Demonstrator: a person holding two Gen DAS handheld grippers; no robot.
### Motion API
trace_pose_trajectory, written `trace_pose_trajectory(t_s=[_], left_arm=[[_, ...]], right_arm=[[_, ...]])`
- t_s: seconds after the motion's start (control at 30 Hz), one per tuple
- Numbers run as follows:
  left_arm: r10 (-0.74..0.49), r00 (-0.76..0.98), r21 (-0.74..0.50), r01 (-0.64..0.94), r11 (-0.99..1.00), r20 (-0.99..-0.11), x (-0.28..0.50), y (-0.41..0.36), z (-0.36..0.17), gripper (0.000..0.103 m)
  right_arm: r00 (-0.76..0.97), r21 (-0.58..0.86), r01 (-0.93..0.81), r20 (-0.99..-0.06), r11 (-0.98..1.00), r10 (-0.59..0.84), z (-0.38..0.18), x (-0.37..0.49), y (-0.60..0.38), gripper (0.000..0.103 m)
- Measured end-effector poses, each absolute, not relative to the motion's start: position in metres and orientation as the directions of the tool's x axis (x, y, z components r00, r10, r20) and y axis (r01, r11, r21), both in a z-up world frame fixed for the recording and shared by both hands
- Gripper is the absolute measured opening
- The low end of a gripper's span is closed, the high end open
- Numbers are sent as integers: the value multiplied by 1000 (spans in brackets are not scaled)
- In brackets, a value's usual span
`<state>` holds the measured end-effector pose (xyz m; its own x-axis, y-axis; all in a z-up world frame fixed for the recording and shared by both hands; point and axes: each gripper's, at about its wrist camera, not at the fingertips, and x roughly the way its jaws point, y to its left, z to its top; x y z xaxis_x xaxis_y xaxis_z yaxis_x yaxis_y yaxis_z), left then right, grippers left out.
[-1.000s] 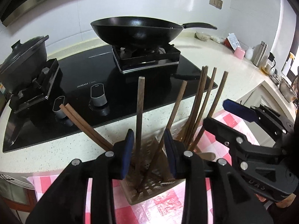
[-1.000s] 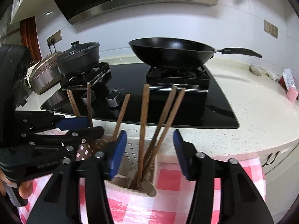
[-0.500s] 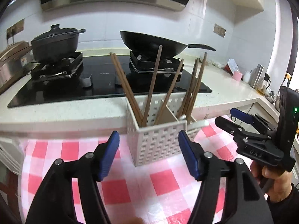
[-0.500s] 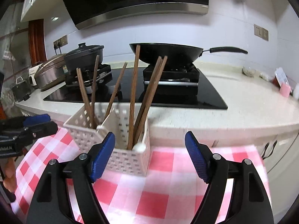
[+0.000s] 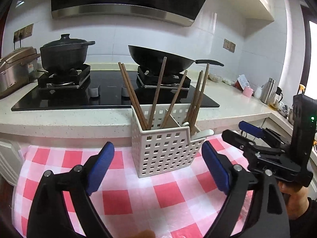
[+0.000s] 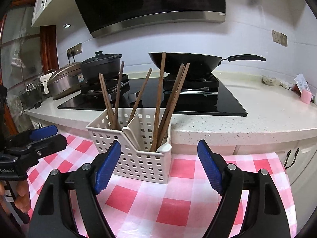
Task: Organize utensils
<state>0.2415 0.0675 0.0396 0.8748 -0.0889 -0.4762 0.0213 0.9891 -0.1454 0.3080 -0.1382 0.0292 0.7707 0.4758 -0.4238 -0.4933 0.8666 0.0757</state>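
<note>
Both tools backed off from the white perforated plastic caddy (image 5: 166, 154) since a second ago (were right over the utensils then). Left tool (image 5: 158, 170) pads wide apart after just opening, nothing between them. Right tool (image 6: 159, 165) likewise spread, empty, opening finished half a second back. Brown wooden chopsticks (image 5: 131, 93) standing in caddy's left compartment, more sticks plus white spoons (image 5: 203, 133) in the right one. Caddy upright on pink-and-white checked cloth (image 5: 122, 196) over the surface, just in front of white speckled stone worktop (image 5: 65, 119). Looks like release-and-retreat; sorting probably done or nearly so.
</note>
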Motion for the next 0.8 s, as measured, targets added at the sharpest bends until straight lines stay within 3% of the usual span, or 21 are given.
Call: trace_pose_trajectory(t_s=[0.8], left_arm=[[-93,872,-153,21,988,-481,243,71,37,89]], right_arm=[[768,89,-497,-419,863,485,33,304,-144,75]])
